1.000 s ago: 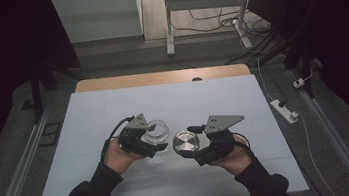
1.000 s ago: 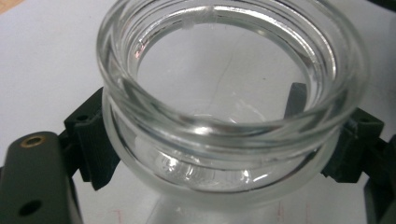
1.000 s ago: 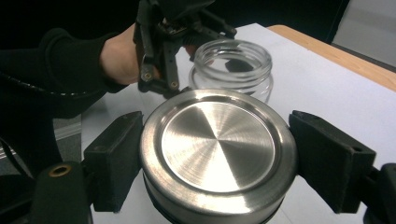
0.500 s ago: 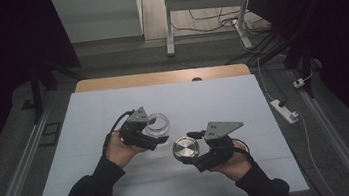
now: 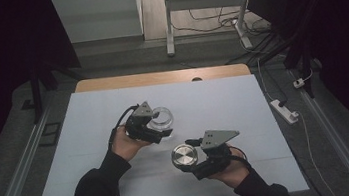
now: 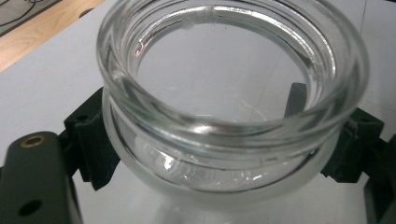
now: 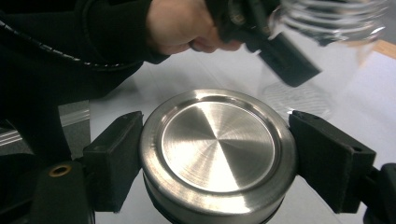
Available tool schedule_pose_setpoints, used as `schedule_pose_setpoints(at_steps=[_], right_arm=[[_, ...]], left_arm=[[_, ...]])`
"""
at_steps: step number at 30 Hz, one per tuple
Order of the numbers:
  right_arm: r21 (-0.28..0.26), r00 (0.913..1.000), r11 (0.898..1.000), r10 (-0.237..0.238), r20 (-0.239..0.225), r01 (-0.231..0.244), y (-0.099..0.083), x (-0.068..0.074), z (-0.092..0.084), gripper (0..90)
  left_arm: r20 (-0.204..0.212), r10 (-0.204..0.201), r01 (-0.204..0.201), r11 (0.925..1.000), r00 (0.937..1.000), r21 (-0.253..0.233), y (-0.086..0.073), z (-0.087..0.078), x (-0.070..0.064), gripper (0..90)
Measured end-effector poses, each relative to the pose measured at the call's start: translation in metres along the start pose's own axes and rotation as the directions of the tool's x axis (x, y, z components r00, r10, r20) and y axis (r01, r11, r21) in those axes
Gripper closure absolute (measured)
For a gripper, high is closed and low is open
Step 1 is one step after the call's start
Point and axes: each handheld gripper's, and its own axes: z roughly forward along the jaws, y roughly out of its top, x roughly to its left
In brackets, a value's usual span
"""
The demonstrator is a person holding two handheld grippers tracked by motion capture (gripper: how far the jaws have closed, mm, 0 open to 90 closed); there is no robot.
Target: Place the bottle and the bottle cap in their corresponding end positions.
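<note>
The left gripper [image 5: 158,127] held a clear glass jar [image 5: 160,119], its black jaws pressed against the jar's sides just under the thick rolled rim. In the left gripper view the jar [image 6: 232,93] was uncapped and looked empty, its mouth wide and round, its wall bulging a little below the neck, with faint screw ridges there.

The right gripper [image 5: 188,157] was clamped on a round metal lid [image 5: 184,155], one jaw on each side of its edge. In the right gripper view the lid [image 7: 217,149] was brushed steel with a raised border and a fine spun sheen. The jar [image 7: 329,21] sat beyond the lid, above the white table [image 5: 223,102]; its base was blurred, so perhaps lifted clear.
</note>
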Motion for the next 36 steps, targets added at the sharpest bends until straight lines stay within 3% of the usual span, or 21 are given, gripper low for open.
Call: schedule_pose_setpoints(at_steps=[20, 36], right_arm=[[0.041, 0.9999, 0.999, -0.011, -0.009, 0.011, -0.018, 0.002, 0.03, 20.3], [0.083, 0.9995, 0.996, -0.026, -0.02, 0.027, -0.033, -0.002, 0.06, 20.3]], left_arm=[[-0.024, 0.0, 0.0, 1.0, 0.9997, 0.006, 0.008, 0.031, 0.01, 15.5], [-0.049, -0.021, 0.022, 0.9996, 0.9986, 0.021, 0.0, 0.049, 0.021, 15.5]])
